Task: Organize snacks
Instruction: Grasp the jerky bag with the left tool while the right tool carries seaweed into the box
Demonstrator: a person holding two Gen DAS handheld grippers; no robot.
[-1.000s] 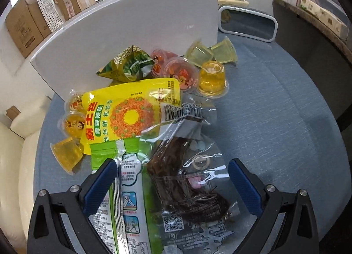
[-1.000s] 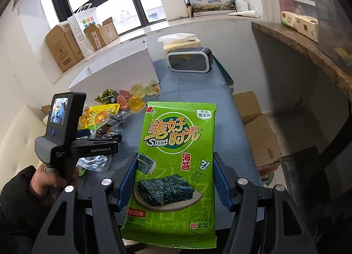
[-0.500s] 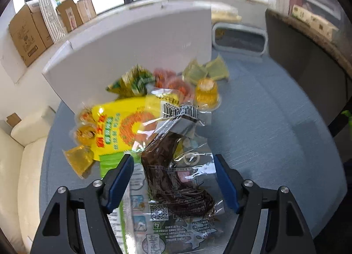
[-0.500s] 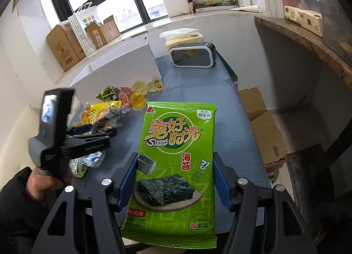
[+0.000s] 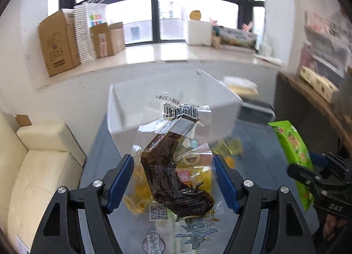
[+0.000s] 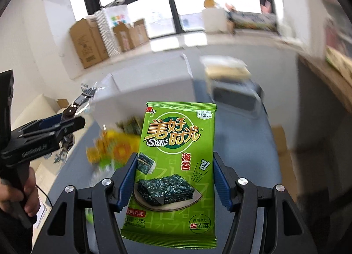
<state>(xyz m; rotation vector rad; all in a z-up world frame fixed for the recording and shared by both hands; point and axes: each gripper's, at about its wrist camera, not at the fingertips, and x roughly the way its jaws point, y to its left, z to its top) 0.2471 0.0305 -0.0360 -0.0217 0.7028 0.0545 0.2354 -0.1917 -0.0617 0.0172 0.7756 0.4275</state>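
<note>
1. The left gripper (image 5: 172, 179) grips a clear packet of dark brown snack (image 5: 176, 179) by its two side edges, the blue pads pressed against the film; the packet fills the lower centre of the left wrist view and stands up in the air in front of a white box (image 5: 132, 113).
2. The right gripper (image 6: 175, 180) is closed on a green seaweed packet (image 6: 178, 161), one pad on each long edge, in the lower centre of the right wrist view (the packet stands upright, print facing the camera).
3. In the right wrist view the left gripper shows at the left edge, held by a hand (image 6: 24, 190).
4. Blurred yellow snacks (image 6: 110, 148) lie on the blue-grey table (image 6: 239, 135), left of the seaweed packet and below the white box.
</note>
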